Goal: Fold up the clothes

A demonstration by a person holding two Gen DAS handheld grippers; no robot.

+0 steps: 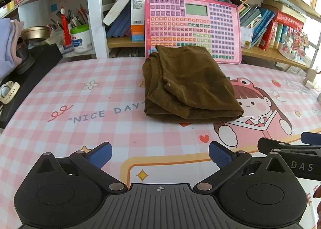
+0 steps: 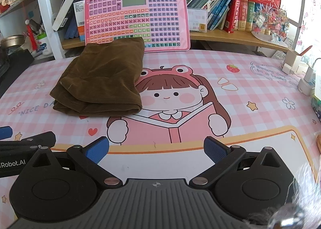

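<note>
Brown garment [image 1: 188, 84] lies folded on pink mat [image 1: 80, 92], far side, touching pink keyboard toy [image 1: 192, 26]. Left gripper [image 1: 160, 155] and right gripper [image 2: 156, 151] near edge, both jaws wide apart, holding nothing.

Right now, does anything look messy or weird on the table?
Only a little: the brown cloth is folded unevenly, its layers slipping out at the left edge. Its far end lies against the pink board. Nothing looks spilled or broken.

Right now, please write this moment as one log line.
left gripper: open, empty | right gripper: open, empty | brown garment: folded on pink checkered desk mat, untouched
</note>
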